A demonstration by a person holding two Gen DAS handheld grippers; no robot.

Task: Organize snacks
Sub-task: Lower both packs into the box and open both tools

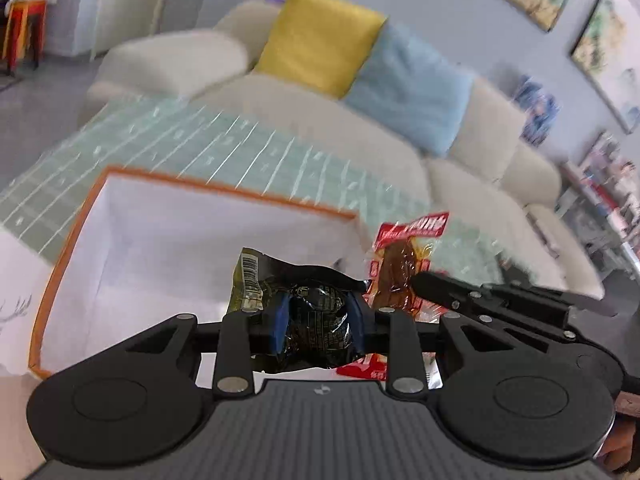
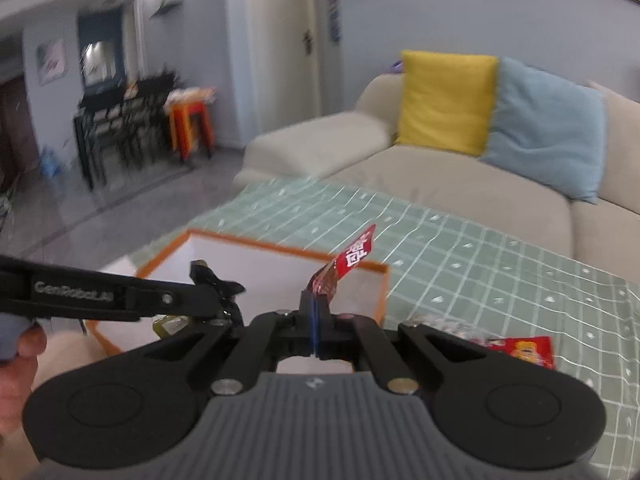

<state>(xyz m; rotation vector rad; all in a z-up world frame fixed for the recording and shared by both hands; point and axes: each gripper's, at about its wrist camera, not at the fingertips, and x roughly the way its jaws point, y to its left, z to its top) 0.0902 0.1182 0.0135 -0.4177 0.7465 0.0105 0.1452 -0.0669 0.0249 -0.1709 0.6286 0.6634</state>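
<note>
Both tools are closed on snacks above a white box with an orange rim (image 1: 224,190). From the left wrist view, the left tool (image 1: 320,322) clamps a crumpled black snack packet (image 1: 316,312) between its blue pads (image 1: 282,320); a yellowish end of the packet with a barcode sticks up to the left of the pads. That packet hangs over the near part of the box's open white inside. Just to the right of it, the right tool (image 1: 420,280) reaches in from the right side and pinches a red and clear packet (image 1: 400,264) holding a brown snack, which stands up beside the box's right rim. From the right wrist view, the right tool's blue pads (image 2: 314,320) are pressed together with the thin edge of the red packet caught between them, and its printed red top tilts up to the right. The left tool enters that view from the left, above the near left corner of the box, with a hand (image 2: 20,344) visible at the left edge. The box sits on a table covered with a pale green grid-pattern cloth (image 2: 480,272). More snack packets, one red (image 2: 524,352), lie on the cloth to the right of the box. Behind the table stands a cream sofa (image 2: 460,184) with a yellow cushion (image 2: 444,100) and a light blue cushion (image 2: 548,132) side by side.
</note>
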